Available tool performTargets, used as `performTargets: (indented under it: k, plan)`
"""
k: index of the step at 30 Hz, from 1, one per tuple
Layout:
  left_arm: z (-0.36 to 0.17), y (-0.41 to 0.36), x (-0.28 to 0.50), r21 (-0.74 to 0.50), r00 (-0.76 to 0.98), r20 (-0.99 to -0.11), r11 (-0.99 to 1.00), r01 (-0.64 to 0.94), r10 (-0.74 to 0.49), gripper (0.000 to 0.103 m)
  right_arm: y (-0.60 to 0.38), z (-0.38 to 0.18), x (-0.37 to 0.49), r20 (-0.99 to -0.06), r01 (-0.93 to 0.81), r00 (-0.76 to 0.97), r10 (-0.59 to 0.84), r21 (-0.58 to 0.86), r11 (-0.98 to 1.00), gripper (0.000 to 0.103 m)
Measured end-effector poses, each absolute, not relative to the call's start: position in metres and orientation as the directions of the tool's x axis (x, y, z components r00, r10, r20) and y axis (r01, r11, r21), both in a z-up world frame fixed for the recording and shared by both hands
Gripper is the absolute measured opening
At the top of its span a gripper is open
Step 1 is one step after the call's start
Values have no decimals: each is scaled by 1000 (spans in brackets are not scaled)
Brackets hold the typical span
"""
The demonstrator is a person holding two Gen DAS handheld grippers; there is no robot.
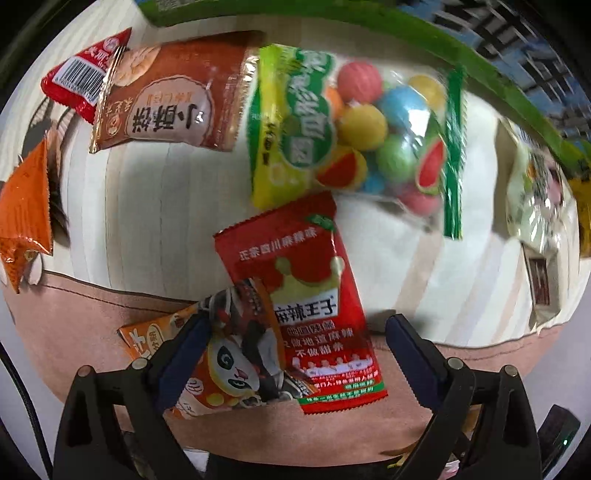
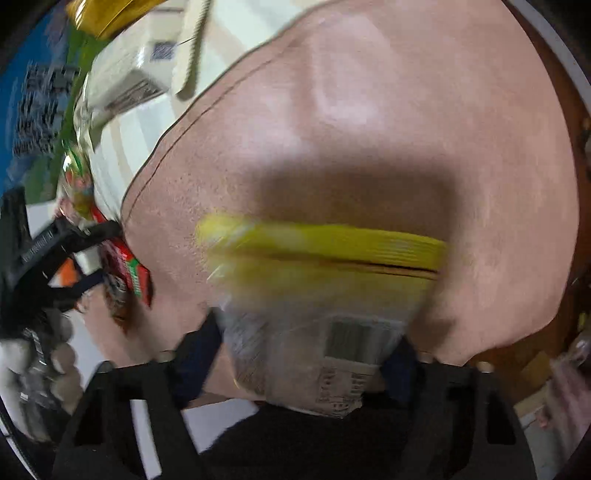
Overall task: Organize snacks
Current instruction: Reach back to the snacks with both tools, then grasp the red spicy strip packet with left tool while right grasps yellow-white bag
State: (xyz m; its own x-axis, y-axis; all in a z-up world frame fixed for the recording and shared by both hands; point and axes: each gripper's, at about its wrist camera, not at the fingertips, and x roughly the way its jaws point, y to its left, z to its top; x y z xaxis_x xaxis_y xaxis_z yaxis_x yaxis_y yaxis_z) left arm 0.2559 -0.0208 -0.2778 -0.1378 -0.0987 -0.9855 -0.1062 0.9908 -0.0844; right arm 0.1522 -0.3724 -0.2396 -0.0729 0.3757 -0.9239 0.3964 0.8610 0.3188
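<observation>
In the left wrist view my left gripper (image 1: 295,332) is open over a red spicy-snack packet (image 1: 303,295) and an orange panda packet (image 1: 225,362) that lie between its fingers on the pink cloth (image 1: 92,314). A bag of coloured balls (image 1: 354,129), a brown packet (image 1: 170,92), a small red packet (image 1: 85,74) and an orange packet (image 1: 26,206) lie farther off. In the right wrist view my right gripper (image 2: 303,354) is shut on a yellow-topped clear packet (image 2: 321,280), blurred, above the pink cloth (image 2: 369,110).
A green box edge (image 1: 480,62) runs along the far side, with a white packet (image 1: 535,206) at right. In the right wrist view the left gripper (image 2: 55,258) shows at left, with a white packet (image 2: 122,77) and gold packet (image 2: 107,11) beyond.
</observation>
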Motion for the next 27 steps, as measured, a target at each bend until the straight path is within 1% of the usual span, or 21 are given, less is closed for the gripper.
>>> performTargets:
  k: [1,3,4,5,7,9,11,12,14,15,16,18,20,22,24,27]
  plan:
    - [-277,-18,257,-94,-121,-987,989,-112,-107,97,-369,-235,157,-934,363,-69,351,304,881,64]
    - [-271,-15,258,-108,-65,-991,989,-98,-115,86,-359,-224,169,-960,265,-43,277,257,930,62]
    - [-267,-17,259,-107,-46,-993,991,-78,-111,75,-356,-218,176,-968,230,-29,250,237,944,60]
    - [-261,-24,257,-112,-27,-993,993,-45,-113,66,-352,-213,184,-975,193,-12,220,214,958,60]
    - [-253,-47,253,-114,0,-993,992,61,-114,63,-345,-204,201,-987,110,25,159,161,981,60]
    - [-250,-64,249,-101,13,-994,987,127,-104,63,-342,-200,216,-993,58,49,107,110,992,60]
    - [-248,-73,248,-92,15,-995,983,159,-95,63,-339,-202,225,-995,25,20,100,100,995,60]
    - [-247,-71,248,-105,3,-994,983,150,-107,63,-341,-202,228,-993,27,3,114,114,993,61]
    - [-242,-62,242,-153,-34,-988,983,105,-150,63,-343,-199,227,-990,30,-10,141,141,990,71]
    - [-240,-51,239,-173,-46,-984,982,71,-170,63,-351,-195,228,-989,32,-11,148,147,989,80]
    - [-240,-41,236,-181,-37,-983,982,52,-179,63,-354,-192,225,-987,38,-8,158,158,987,87]
    - [-234,-24,223,-233,-63,-970,972,-10,-233,63,-355,-187,219,-983,50,-11,184,183,982,88]
    - [-235,-19,203,-269,-104,-957,963,-23,-270,63,-362,-184,208,-977,74,-17,212,210,975,88]
    - [-244,-25,188,-280,-155,-947,960,-23,-280,63,-362,-186,197,-973,90,-22,229,227,970,88]
    - [-264,-31,176,-286,-214,-932,957,-56,-292,63,-361,-192,192,-972,99,-30,232,228,969,88]
    - [-277,-34,167,-282,-214,-931,954,-97,-297,63,-355,-198,191,-971,111,-42,236,230,967,88]
